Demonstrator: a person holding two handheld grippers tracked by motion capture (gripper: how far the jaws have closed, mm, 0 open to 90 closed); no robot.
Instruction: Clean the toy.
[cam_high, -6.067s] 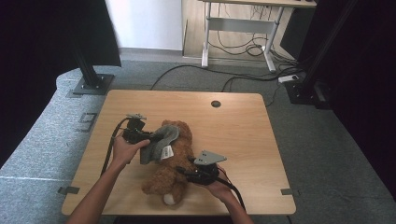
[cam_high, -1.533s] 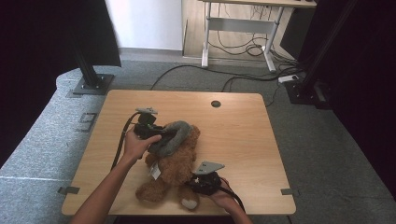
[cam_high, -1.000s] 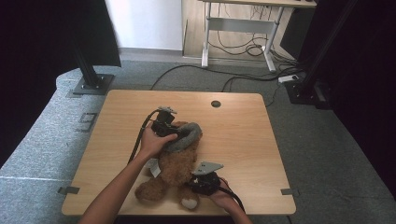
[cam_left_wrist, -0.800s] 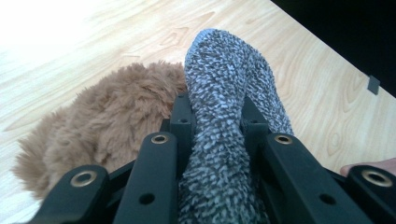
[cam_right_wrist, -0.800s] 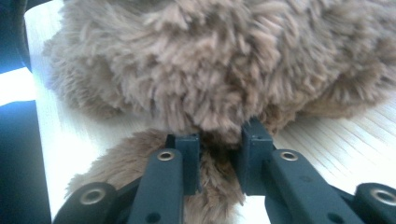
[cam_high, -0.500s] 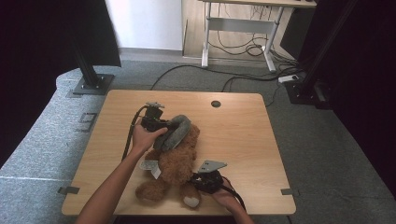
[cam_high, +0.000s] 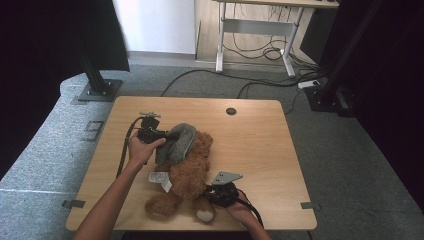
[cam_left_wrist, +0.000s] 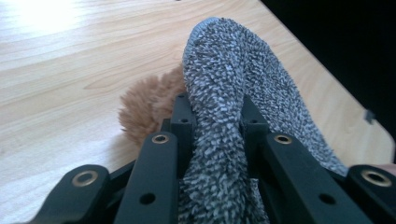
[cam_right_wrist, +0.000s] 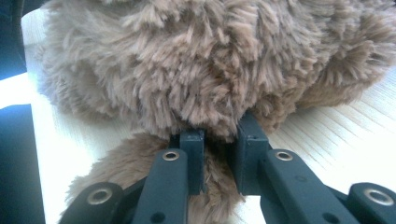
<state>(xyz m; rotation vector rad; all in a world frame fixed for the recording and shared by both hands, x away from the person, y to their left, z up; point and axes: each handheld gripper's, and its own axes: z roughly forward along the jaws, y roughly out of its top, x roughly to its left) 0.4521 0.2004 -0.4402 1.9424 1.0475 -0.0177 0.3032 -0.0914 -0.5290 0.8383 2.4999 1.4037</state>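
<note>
Cloth (cam_left_wrist: 233, 93) clamped in left hand-held gripper (cam_left_wrist: 212, 121), over teddy (cam_high: 192, 165).

My high view looks forward and down on the table (cam_high: 260, 145). My left gripper view sits close on the cloth (cam_left_wrist: 233, 116), my right on the bear (cam_right_wrist: 210, 70); both appear mid-frame from above.

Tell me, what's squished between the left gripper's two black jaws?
A fuzzy grey cloth, pinched in the left gripper, seen in the left gripper view. It drapes over the brown teddy bear.
</note>
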